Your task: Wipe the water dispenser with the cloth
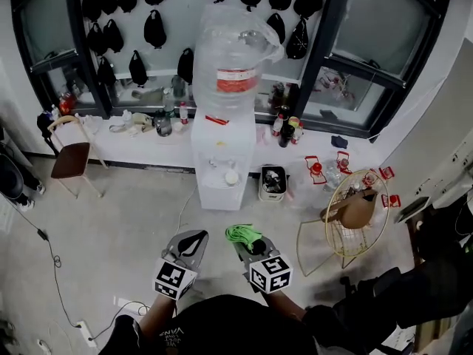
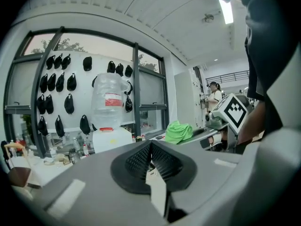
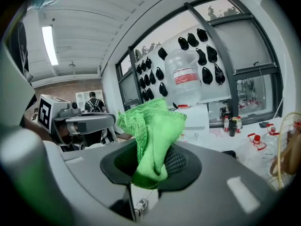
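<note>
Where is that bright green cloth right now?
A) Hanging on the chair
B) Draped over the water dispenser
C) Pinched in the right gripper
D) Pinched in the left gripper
C: the right gripper view shows the green cloth clamped between the jaws of the right gripper, while the left gripper is closed on nothing.

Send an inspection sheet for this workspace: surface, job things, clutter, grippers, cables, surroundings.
Surface: pale floor.
Job's things: white water dispenser with a big bottle on top, against the sill; green cloth not yet on it.
Clutter: small bottles on the sill, bin, wire chair, wooden chair.
Grippers: left gripper jaws together, empty; right gripper jaws clamped on the cloth.
Cables: cord on the floor, left.
Surroundings: windows, black bags on the wall.
</note>
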{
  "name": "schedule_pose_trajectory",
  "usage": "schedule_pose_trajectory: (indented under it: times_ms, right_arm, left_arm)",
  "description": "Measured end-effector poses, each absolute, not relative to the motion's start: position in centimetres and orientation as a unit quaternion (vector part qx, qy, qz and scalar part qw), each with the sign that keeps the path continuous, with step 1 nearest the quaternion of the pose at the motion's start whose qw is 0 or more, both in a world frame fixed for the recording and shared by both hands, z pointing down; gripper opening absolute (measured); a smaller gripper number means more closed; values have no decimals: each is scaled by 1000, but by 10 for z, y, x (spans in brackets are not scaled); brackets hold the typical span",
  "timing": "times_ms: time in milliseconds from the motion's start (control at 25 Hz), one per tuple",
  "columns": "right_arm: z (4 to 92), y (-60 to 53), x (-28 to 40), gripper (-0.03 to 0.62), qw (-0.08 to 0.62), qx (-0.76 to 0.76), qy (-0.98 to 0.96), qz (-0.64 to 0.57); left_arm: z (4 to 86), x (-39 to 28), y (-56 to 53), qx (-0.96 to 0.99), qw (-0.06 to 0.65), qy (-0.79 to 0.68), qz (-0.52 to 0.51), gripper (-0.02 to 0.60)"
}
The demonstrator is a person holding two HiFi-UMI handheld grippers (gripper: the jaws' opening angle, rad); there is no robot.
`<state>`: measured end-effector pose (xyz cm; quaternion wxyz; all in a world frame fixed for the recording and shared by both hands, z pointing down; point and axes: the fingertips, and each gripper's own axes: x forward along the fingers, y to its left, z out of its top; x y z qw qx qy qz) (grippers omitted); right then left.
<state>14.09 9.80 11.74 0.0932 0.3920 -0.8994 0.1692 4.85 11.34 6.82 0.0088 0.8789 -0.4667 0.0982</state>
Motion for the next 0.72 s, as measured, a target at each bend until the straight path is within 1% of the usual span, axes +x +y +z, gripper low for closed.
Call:
schedule_pose_trajectory:
  times_ms: [360, 720]
  right_arm:
    - [118, 105, 144, 112, 91, 386, -904, 162]
    - [120, 114, 137, 112, 93, 378, -906, 165]
  left_arm:
    - [67, 50, 122, 871, 2, -482, 98, 2]
    - [72, 44, 132, 866, 10, -490, 98, 2]
